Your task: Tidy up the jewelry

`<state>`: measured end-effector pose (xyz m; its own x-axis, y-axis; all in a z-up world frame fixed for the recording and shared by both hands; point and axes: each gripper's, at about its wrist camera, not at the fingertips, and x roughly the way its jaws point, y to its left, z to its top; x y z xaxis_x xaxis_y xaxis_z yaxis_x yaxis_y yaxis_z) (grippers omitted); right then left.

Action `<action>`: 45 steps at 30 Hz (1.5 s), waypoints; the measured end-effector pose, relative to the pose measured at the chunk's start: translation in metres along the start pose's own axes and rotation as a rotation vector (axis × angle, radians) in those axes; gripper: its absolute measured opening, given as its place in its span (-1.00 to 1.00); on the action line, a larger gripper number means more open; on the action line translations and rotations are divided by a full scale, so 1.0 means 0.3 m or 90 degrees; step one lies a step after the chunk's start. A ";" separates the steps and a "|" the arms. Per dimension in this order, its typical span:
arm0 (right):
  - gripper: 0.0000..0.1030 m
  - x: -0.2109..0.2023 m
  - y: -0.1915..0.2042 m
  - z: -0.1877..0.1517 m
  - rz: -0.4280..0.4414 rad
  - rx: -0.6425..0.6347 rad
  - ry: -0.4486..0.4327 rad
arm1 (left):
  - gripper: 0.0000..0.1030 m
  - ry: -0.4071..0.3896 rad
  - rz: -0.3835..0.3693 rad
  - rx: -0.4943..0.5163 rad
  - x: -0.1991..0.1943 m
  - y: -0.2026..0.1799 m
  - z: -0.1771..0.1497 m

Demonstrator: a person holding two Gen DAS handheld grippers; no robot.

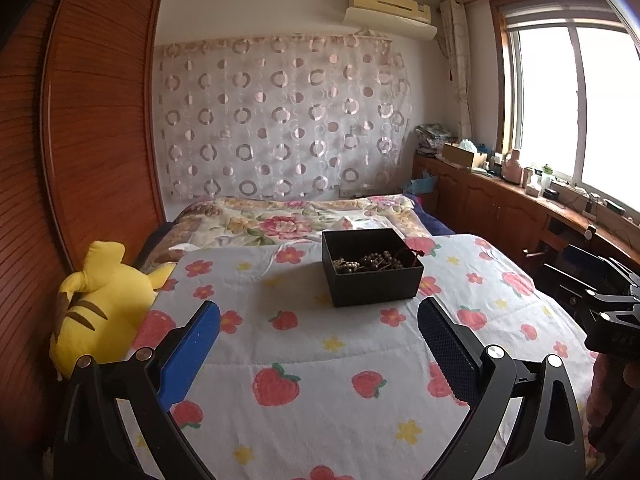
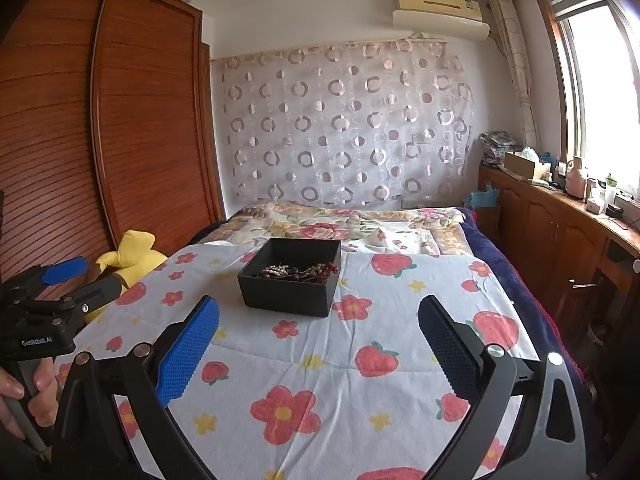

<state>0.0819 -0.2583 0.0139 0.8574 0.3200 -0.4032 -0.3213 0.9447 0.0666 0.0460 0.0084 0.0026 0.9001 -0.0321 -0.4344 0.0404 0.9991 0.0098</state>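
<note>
My two grippers, left (image 1: 319, 338) and right (image 2: 319, 338), hang spread and empty, low in frame over the quilt (image 1: 320, 360). At centre the box (image 1: 372, 266) holds the beads (image 1: 374, 261), heaped together. That fits sorting about to start or just finished, so I can't name the step.

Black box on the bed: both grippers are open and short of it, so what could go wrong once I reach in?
1. The beads lie in one tangled heap in the box; pinching one strand may drag the others out.
2. The box sits on a soft quilt, so a push on its wall could tip or slide it.
3. The left gripper and right gripper aim at the same box and may collide.
</note>
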 end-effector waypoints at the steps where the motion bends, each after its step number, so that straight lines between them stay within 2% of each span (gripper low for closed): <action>1: 0.95 -0.007 -0.001 0.003 -0.002 0.001 -0.001 | 0.85 0.000 0.000 0.000 -0.001 -0.003 0.004; 11: 0.95 -0.027 -0.006 0.013 -0.018 0.005 -0.011 | 0.85 -0.004 0.000 -0.001 -0.001 -0.006 0.014; 27: 0.95 -0.030 -0.010 0.012 -0.017 0.007 -0.011 | 0.85 -0.025 -0.001 -0.007 -0.016 -0.014 0.032; 45: 0.95 -0.028 -0.010 0.009 -0.017 0.007 -0.012 | 0.85 -0.024 -0.001 -0.008 -0.015 -0.015 0.027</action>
<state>0.0768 -0.2638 0.0195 0.8728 0.2963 -0.3878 -0.2941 0.9535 0.0666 0.0451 0.0038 0.0117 0.9156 -0.0352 -0.4005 0.0374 0.9993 -0.0022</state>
